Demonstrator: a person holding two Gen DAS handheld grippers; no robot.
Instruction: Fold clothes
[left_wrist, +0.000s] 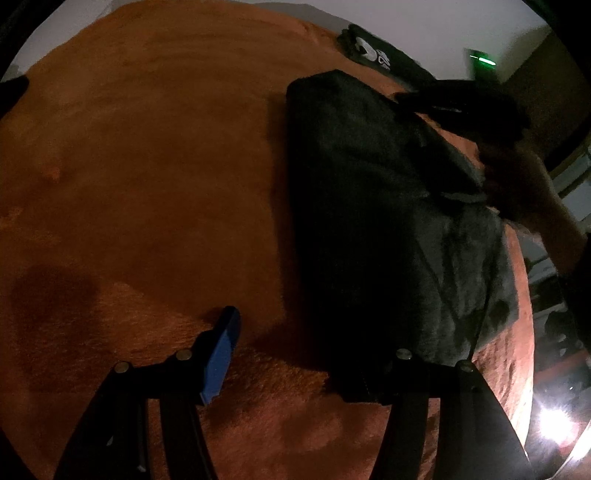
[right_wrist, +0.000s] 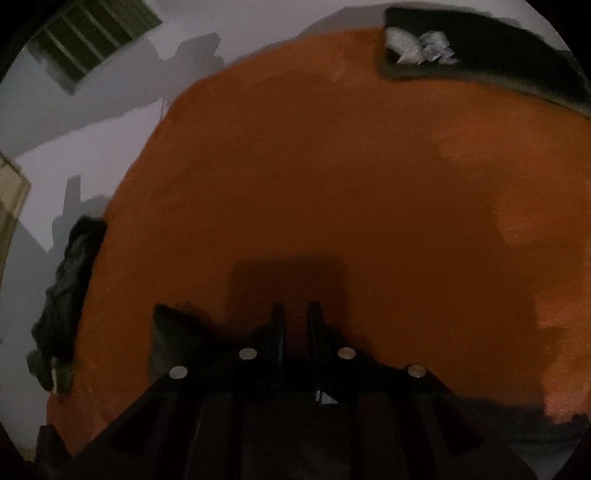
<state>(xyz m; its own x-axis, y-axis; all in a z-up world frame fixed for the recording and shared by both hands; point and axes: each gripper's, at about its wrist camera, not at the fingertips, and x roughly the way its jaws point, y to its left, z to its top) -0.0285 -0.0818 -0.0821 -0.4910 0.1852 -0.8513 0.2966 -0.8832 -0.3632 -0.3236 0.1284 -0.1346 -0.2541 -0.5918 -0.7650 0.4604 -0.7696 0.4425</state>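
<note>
A dark grey garment (left_wrist: 376, 221) lies folded into a long strip on the orange blanket (left_wrist: 147, 166). My left gripper (left_wrist: 295, 347) hovers at its near end, open. Its blue finger (left_wrist: 221, 350) is over bare blanket, and the other finger is dark against the garment's near corner. The right gripper (left_wrist: 461, 107) shows blurred past the garment's far side, with a hand (left_wrist: 524, 192) behind it. In the right wrist view my right gripper (right_wrist: 295, 314) points down at bare blanket (right_wrist: 332, 166). Its fingers stand a narrow gap apart with nothing between them.
A dark garment with a white print (right_wrist: 424, 48) lies at the blanket's far edge, also seen in the left wrist view (left_wrist: 373, 51). A crumpled dark pile (right_wrist: 66, 295) sits at the blanket's left edge. A dark cloth corner (right_wrist: 173, 332) lies beside the right gripper.
</note>
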